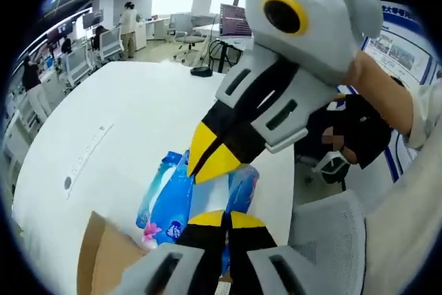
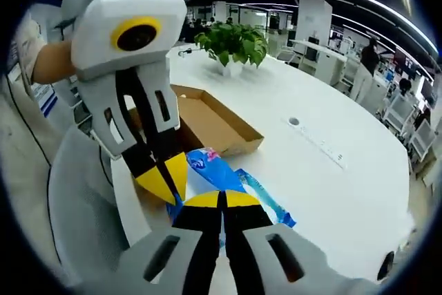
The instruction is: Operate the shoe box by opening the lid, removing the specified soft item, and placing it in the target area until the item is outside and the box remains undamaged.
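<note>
- The room was a big bright office with desks, chairs and long lights on the ceiling.
- A large white table (image 1: 138, 115) filled the middle of it, and a green plant in a white pot (image 2: 233, 45) stood on the far part of the table in the right gripper view.
- An open brown shoe box (image 2: 214, 126) sat on the table, and its flat inside showed in the right gripper view.
- In the left gripper view a brown corner of the box (image 1: 103, 253) peeked in at the bottom.
- The soft item was a blue plastic pack (image 1: 169, 202) with a bit of pink on it.
- The pack lay on the table just beside the box, outside it.
- The left gripper (image 1: 226, 217) had its yellow-tipped jaws pressed together on the edge of the blue pack.
- The right gripper (image 2: 222, 200) also had its jaws closed tight on the blue pack (image 2: 228, 174).
- Both grippers met at the pack, with their yellow tips very near each other.
- In the left gripper view the right gripper (image 1: 207, 153) came down from the top right, held by a person's hand (image 1: 376, 77).
- In the right gripper view the left gripper (image 2: 162, 174) came down from the top left.
- A grey mesh chair (image 1: 331, 233) stood close to the table edge.
</note>
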Demonstrator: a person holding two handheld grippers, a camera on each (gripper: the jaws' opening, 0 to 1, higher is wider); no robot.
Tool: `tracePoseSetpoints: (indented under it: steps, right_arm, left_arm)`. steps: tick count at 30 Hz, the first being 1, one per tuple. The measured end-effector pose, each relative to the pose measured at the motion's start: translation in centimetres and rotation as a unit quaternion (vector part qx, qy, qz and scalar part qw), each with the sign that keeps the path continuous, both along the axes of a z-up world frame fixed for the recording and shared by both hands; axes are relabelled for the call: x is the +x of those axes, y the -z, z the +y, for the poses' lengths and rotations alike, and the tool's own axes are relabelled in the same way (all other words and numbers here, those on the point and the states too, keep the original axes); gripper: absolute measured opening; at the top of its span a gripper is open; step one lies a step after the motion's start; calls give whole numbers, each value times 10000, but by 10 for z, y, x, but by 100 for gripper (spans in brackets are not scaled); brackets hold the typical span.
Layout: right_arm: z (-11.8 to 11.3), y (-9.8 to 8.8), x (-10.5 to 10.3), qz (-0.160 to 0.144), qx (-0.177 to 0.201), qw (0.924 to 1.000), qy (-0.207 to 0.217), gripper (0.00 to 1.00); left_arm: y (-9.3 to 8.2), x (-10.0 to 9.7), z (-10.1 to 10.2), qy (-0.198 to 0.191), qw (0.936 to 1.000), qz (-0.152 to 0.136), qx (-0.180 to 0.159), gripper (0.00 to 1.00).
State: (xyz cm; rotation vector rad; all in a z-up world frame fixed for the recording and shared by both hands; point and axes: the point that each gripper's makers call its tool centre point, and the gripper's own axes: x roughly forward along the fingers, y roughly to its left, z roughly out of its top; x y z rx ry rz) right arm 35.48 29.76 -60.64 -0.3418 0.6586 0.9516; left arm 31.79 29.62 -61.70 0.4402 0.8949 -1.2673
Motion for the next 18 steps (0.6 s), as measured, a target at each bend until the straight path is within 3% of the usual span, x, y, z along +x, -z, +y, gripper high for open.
tracePoseSetpoints:
  steps: [18]
  right_arm:
    - [-81, 16, 15, 202, 11, 9987, 461, 0]
  left_arm:
    - [14, 18, -81, 314, 9994, 32, -126, 0]
